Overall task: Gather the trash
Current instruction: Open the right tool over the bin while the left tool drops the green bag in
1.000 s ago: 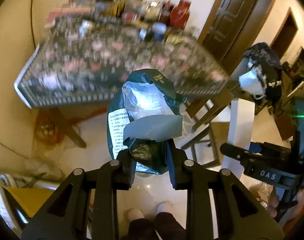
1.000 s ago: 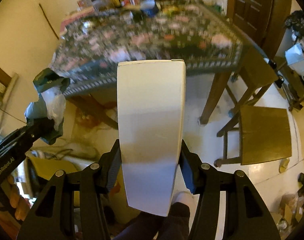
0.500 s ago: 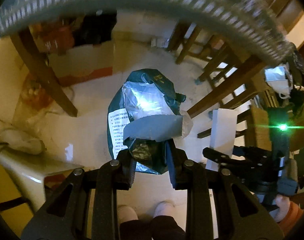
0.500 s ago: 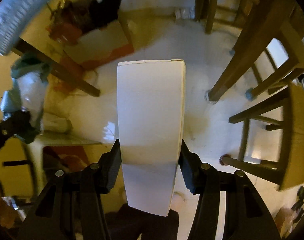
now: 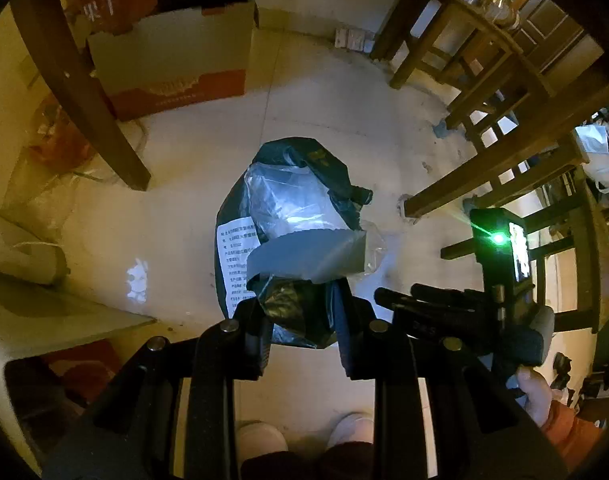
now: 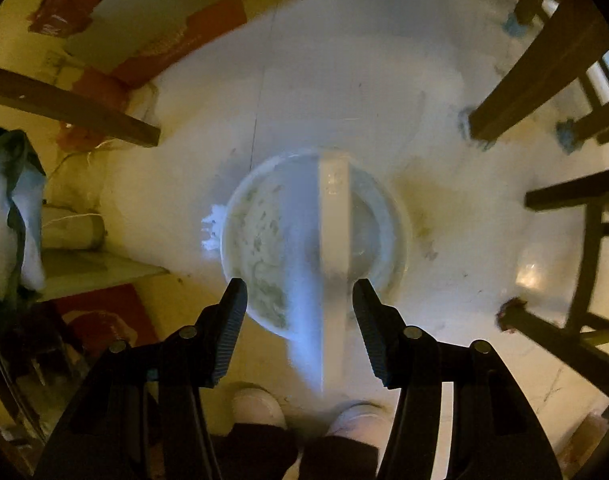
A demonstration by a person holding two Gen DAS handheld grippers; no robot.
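The left gripper [image 5: 300, 316] has its jaws clamped on a soft, light dark-green plastic trash bag [image 5: 288, 216], best held by bunched film, while the right gripper [image 6: 300, 308] has jaws apart around a stiff white carton [image 6: 332, 240] dropping edge-on over a round white bin [image 6: 256, 240] on the floor

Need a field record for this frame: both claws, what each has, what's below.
left claw: shut on dark green bag, clear plastic bunched in it
right claw: open, pads clear of white box
white box: blurred, edge-on between the jaws
below right claw: round white container on the floor, inside stained
nearby: cardboard box
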